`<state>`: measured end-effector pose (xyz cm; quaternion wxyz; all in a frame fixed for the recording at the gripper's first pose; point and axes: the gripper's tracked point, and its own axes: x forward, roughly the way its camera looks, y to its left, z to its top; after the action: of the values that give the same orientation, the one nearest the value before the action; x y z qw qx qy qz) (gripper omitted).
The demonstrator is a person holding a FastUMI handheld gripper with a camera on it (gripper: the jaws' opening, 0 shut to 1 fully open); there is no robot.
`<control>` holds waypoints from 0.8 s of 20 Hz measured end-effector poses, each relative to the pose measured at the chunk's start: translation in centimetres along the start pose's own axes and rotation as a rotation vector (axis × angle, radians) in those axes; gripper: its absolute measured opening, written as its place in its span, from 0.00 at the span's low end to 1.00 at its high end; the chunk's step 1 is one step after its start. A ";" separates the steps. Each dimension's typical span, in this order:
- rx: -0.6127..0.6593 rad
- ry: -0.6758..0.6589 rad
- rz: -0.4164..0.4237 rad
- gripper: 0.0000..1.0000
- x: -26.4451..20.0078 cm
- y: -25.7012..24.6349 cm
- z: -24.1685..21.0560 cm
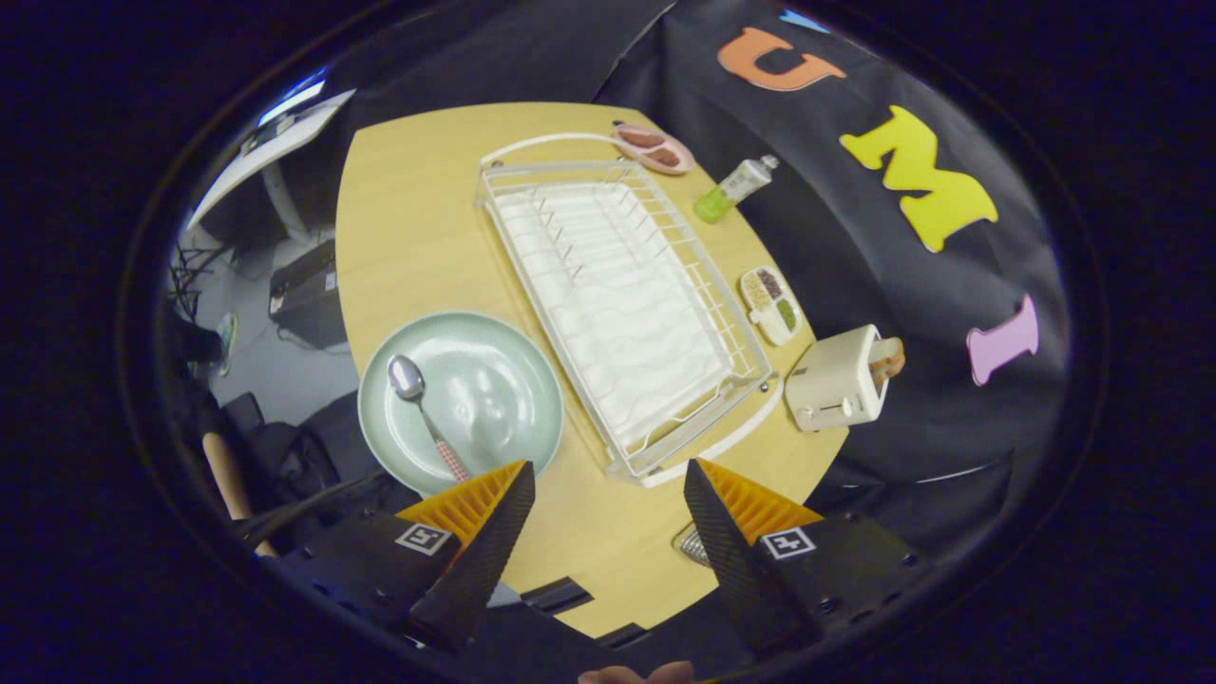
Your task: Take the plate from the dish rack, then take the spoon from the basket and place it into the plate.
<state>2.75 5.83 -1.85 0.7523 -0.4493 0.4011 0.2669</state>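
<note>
Spoon and plate already sit together near one edge of the table: the spoon lies in the plate, bowl toward the far side, its patterned handle reaching out to the near rim. The gripper hovers above with its fingers spread wide and nothing between them; the plate is just ahead of the left finger. The task looks finished, judging by how things lie. The plate seems a glazed, smooth piece, likely stiff, fairly heavy and breakable, best gripped at its rim. The spoon looks light, hard and slippery at its metal bowl; the handle is the surer place to pinch, though it lies low against the plate. Beside the plate stands the empty white dish rack, touching nothing. Beyond the rack, along the far edge, are a small pink dish, a green bottle lying down, a divided snack tray and a toaster. A wire basket peeks from under the right finger. Nothing blocks the plate.
</note>
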 end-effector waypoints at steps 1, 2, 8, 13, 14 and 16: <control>0.056 -0.068 -0.018 1.00 -0.4 -0.4 -0.1; 0.117 -0.126 -0.048 1.00 -0.8 -1.0 -0.6; 0.468 -0.473 -0.225 1.00 -4.6 -3.5 -2.4; 0.683 -0.632 -0.293 1.00 -6.0 -3.2 -4.7; 0.720 -0.650 -0.325 1.00 -6.4 -3.5 -5.5; 0.799 -0.692 -0.358 1.00 -6.5 -4.0 -6.7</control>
<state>-0.10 -2.18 3.62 0.9855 -0.0766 0.1183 0.0940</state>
